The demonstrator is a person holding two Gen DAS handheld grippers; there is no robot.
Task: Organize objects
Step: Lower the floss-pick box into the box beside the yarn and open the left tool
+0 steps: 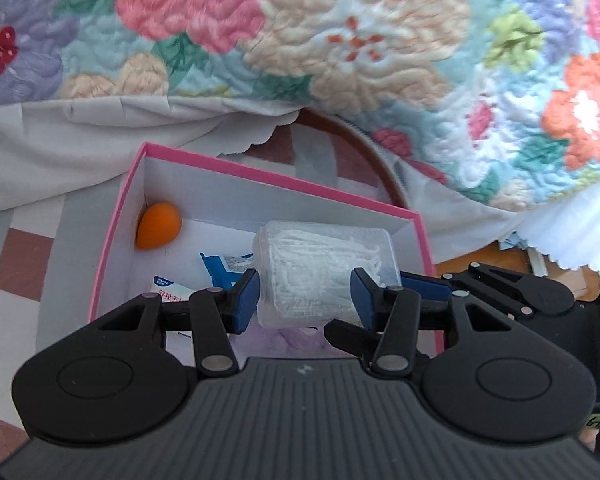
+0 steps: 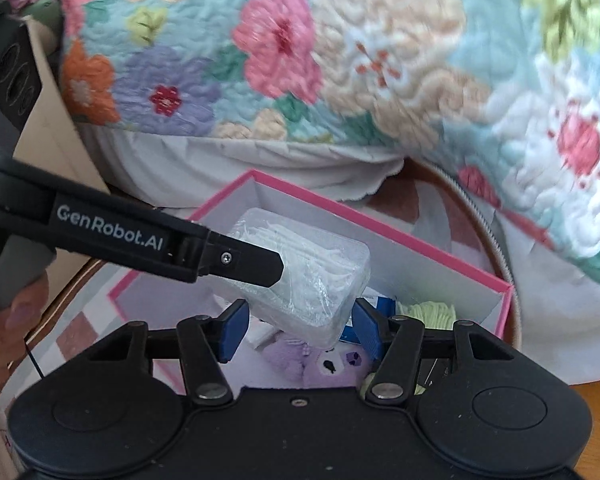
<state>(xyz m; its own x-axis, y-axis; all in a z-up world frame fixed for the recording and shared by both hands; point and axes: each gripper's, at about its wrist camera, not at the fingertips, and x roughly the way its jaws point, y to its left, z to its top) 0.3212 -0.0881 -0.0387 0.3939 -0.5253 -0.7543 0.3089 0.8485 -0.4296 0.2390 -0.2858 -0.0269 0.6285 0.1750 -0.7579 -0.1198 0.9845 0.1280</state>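
A clear plastic box of white picks (image 1: 324,256) hangs over the open pink box (image 1: 260,178). My left gripper (image 1: 304,300) is shut on it, one blue pad on each side. In the right wrist view the same clear box (image 2: 320,264) has its near corner between the blue pads of my right gripper (image 2: 300,326), which press on it. One finger (image 2: 252,264) of the left gripper reaches in from the left and lies along the clear box. Fingers (image 1: 424,282) of the right gripper show at the box's right end in the left wrist view.
Inside the pink box (image 2: 380,224) lie an orange egg-shaped sponge (image 1: 158,226), blue-and-white packets (image 1: 224,264), a purple plush toy (image 2: 328,364) and a pale green bundle (image 2: 428,312). A floral quilt (image 1: 340,40) rises just behind. A hand (image 2: 16,312) grips the left handle.
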